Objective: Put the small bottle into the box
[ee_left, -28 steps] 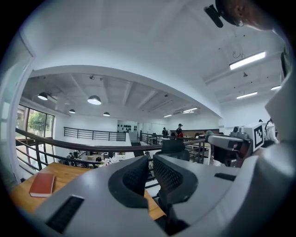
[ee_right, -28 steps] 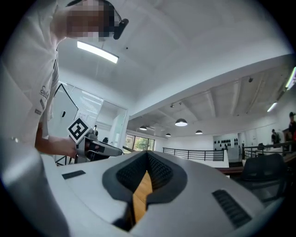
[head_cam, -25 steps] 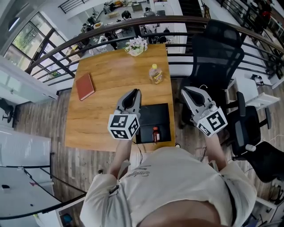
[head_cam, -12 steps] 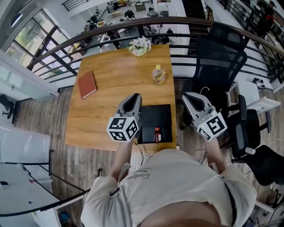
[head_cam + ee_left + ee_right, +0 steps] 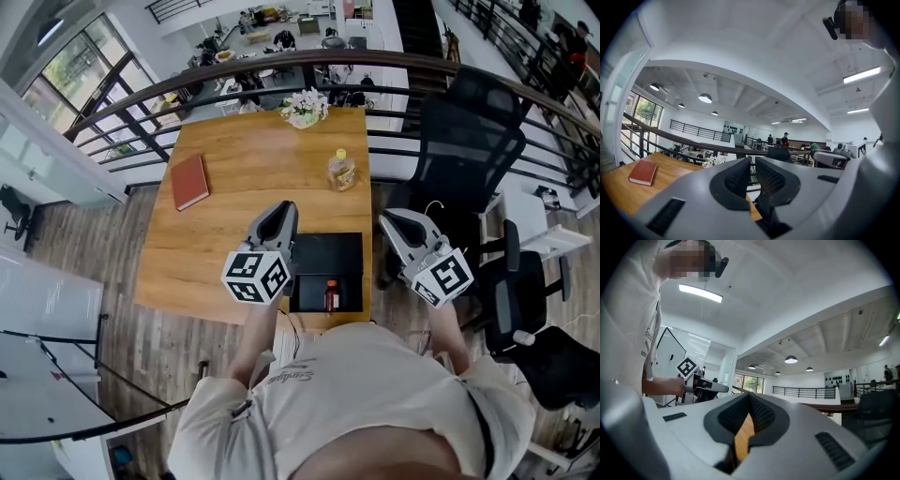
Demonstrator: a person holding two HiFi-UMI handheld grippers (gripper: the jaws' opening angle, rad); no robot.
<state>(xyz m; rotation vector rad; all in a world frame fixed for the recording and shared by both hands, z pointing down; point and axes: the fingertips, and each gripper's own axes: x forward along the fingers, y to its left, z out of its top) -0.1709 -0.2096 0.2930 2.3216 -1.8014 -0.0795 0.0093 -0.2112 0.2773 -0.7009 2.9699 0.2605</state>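
Note:
A small brown bottle with a red cap (image 5: 330, 293) sits inside the black box (image 5: 323, 258), close to the box's near wall. The box rests on the wooden table (image 5: 225, 234) at its near right corner. My left gripper (image 5: 284, 206) hovers above the table just left of the box, shut and empty; the left gripper view shows its jaws (image 5: 752, 161) closed against each other. My right gripper (image 5: 386, 219) is held off the table's right edge, beside the box, also shut and empty (image 5: 749, 397). Both grippers point up and away from the table.
A yellow bottle (image 5: 341, 171) stands on the table beyond the box. A red book (image 5: 190, 182) lies at the left and a flower pot (image 5: 305, 107) at the far edge. A black office chair (image 5: 469, 141) stands right of the table, with a railing (image 5: 141, 103) behind it.
The head view has shifted slightly, so the table sits a little lower in the picture. Both grippers stay shut and hold almost the same places. The bottle stays in the box.

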